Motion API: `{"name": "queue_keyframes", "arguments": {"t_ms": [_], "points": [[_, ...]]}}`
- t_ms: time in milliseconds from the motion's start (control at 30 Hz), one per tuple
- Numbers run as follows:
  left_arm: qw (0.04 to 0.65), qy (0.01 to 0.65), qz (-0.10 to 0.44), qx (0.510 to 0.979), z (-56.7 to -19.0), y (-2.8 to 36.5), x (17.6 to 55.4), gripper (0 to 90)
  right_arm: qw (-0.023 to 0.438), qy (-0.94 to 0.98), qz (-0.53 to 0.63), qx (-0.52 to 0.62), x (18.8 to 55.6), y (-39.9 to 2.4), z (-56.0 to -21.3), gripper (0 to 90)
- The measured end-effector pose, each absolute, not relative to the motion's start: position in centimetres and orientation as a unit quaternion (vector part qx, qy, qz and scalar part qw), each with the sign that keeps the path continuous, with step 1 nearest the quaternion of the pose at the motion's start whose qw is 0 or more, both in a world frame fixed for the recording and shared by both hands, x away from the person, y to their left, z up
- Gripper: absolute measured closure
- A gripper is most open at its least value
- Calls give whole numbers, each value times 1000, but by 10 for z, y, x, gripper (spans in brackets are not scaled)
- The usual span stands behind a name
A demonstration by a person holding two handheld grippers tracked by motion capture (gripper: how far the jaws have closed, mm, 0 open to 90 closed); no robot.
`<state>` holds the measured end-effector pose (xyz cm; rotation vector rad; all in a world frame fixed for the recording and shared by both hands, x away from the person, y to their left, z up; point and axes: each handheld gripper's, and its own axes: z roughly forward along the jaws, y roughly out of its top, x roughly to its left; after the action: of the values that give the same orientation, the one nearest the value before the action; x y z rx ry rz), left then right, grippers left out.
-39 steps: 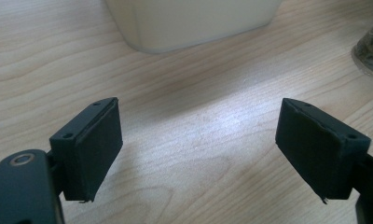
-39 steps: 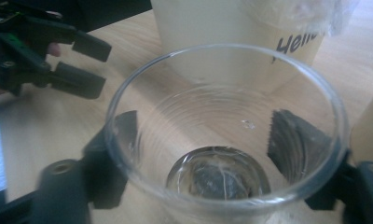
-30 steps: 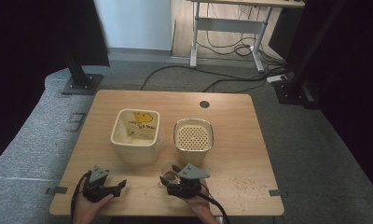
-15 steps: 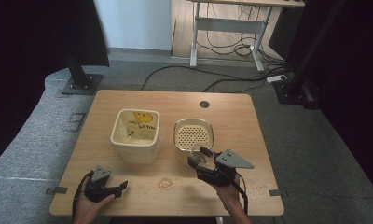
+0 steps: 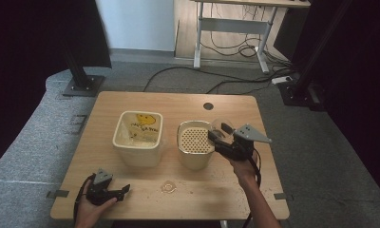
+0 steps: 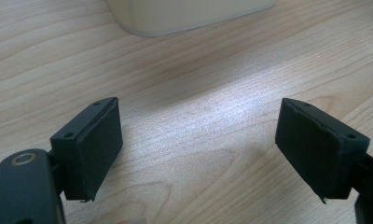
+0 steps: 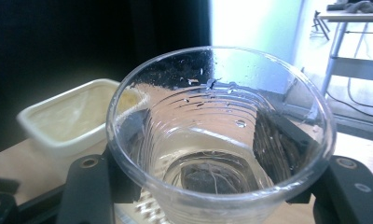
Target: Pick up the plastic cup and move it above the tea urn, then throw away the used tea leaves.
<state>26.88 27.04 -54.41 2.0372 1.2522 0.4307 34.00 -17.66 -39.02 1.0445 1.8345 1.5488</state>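
Left tongs [image 5: 124, 190]: mine, jaws apart, empty, low over the surface [image 5: 131, 99].
Tub [image 5: 137, 137]: cream, untouched.
Strainer pot [image 5: 195, 144]: upright beside the tub.
Cup [image 7: 220, 135]: clear, wet, clamped in my right tongs [image 5: 215, 137], held at the pot's rim.
Progress, judged: cup lifted; tipping or setting down remains.

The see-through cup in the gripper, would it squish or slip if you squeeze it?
The clear cup looks thin and ribbed, so it probably flexes and could crumple under a hard squeeze. Droplets on its wall suggest it may be slippery. It holds liquid and a tea bag, so tilting would likely spill.
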Motion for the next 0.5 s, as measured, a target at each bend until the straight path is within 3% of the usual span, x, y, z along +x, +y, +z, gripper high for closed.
{"name": "queue_keyframes", "arguments": {"t_ms": [367, 500], "points": [[345, 483, 163, 788, -545, 271, 269, 149, 269, 680, 560, 390, 367, -182, -383, 379], [346, 484, 162, 788, -545, 271, 270, 148, 319, 701, 519, 370, 369, -179, -381, 378]]}}
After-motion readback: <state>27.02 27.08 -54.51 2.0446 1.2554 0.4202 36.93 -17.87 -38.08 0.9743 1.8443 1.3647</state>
